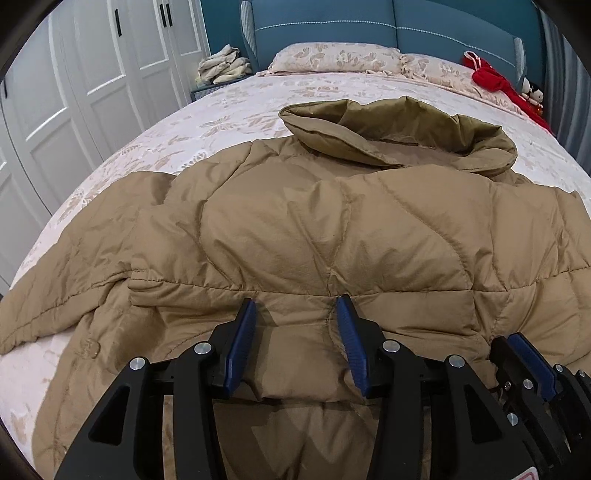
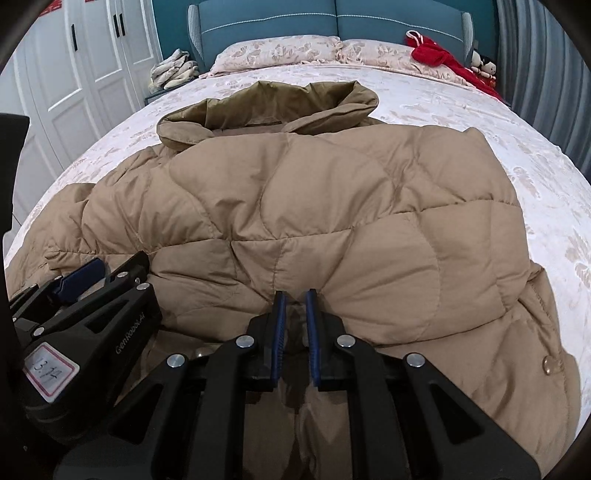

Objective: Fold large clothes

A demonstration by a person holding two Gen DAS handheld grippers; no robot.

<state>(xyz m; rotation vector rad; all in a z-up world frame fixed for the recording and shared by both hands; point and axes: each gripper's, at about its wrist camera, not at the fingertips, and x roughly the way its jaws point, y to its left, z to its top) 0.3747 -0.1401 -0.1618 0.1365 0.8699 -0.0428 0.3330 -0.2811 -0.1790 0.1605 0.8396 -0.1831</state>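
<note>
Right now a big tan puffy coat lies spread on a wide bed. The bed cover is pale pink with a leaf pattern. The coat's hood lies open at the far end, toward the pillows. One sleeve spreads out to the left in the left camera view.

The left gripper is at the near edge of the coat. Its blue fingers stand partly apart with a puffy fold of coat between them. I cannot tell if they squeeze the fold.

The right gripper is just beside the left one. Its blue fingers are almost together and pinch a thin fold of the coat.

Behind the pillows is a blue padded headboard. A red cloth lies by the right pillow, and small dolls sit next to it. On the left of the bed is a small table with a pile of pale folded cloths on it. White closet doors with black handles fill the left wall. A grey curtain hangs on the right.
</note>
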